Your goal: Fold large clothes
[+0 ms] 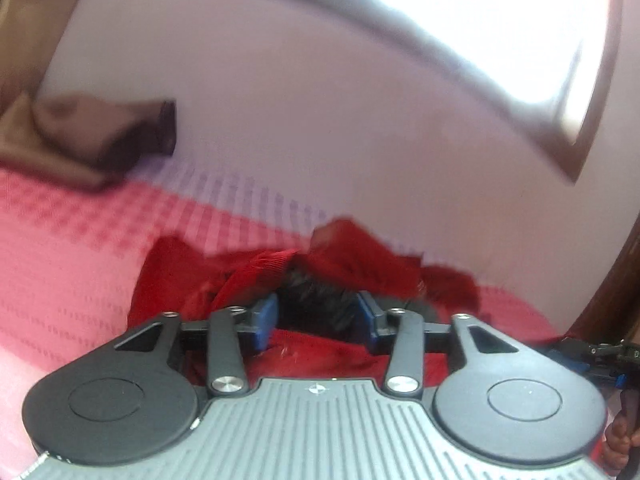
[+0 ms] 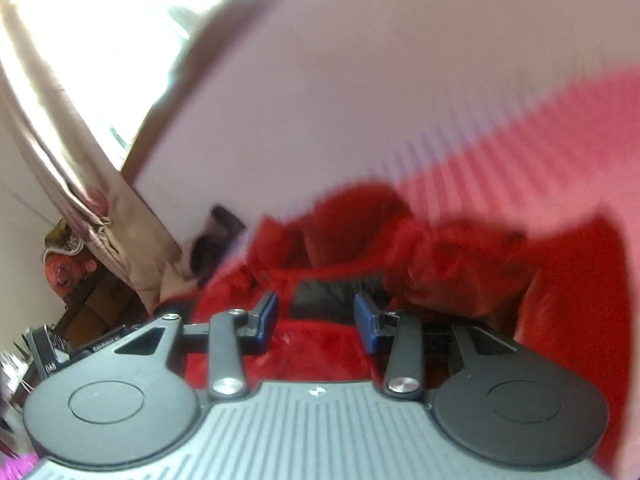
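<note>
A red garment [image 1: 360,264] with a ribbed collar and dark lining lies crumpled on a pink checked bedspread [image 1: 80,248]. My left gripper [image 1: 316,316] is open, its blue pads [image 1: 266,316] spread just above the garment's dark lining. In the right wrist view the same red garment [image 2: 460,256] is bunched under my right gripper [image 2: 316,314], which is also open with blue pads [image 2: 366,320] apart over the fabric. Neither gripper holds cloth. Both views are blurred by motion.
A pale wall [image 1: 300,100] stands behind the bed. A brown pillow [image 1: 92,136] lies at the far left. A bright window [image 1: 500,20] is at upper right. A beige curtain [image 2: 72,152] and cluttered furniture [image 2: 68,280] are to the left in the right wrist view.
</note>
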